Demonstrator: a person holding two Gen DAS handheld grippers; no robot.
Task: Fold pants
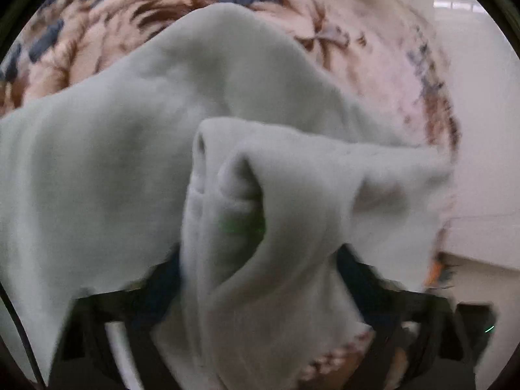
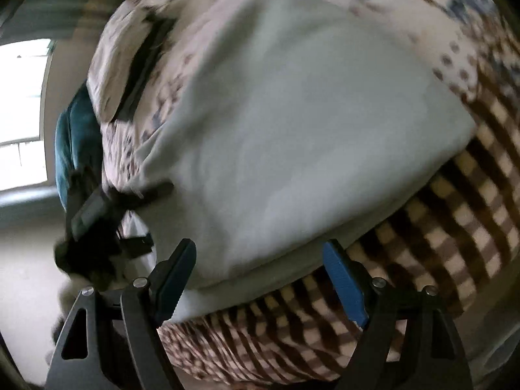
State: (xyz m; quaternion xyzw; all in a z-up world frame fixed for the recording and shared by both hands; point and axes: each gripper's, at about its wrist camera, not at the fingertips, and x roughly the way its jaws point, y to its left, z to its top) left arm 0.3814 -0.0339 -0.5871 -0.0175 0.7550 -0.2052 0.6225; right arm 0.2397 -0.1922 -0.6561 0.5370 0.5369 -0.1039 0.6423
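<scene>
Right wrist view: the right gripper [image 2: 260, 269] is spread, holding nothing, just above the pants [image 2: 286, 123] on the bed [image 2: 455, 214]. The left gripper [image 1: 256, 276] has cloth bunched between its jaws; whether it pinches, I cannot tell. Better to lay the fold flat, edges matched.

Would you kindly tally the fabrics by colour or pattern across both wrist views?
Pale grey soft pants: 1
Floral pink-and-brown bedspread: 1
Brown-and-cream checked blanket: 1
Teal cushion: 1
Total: 4
</scene>
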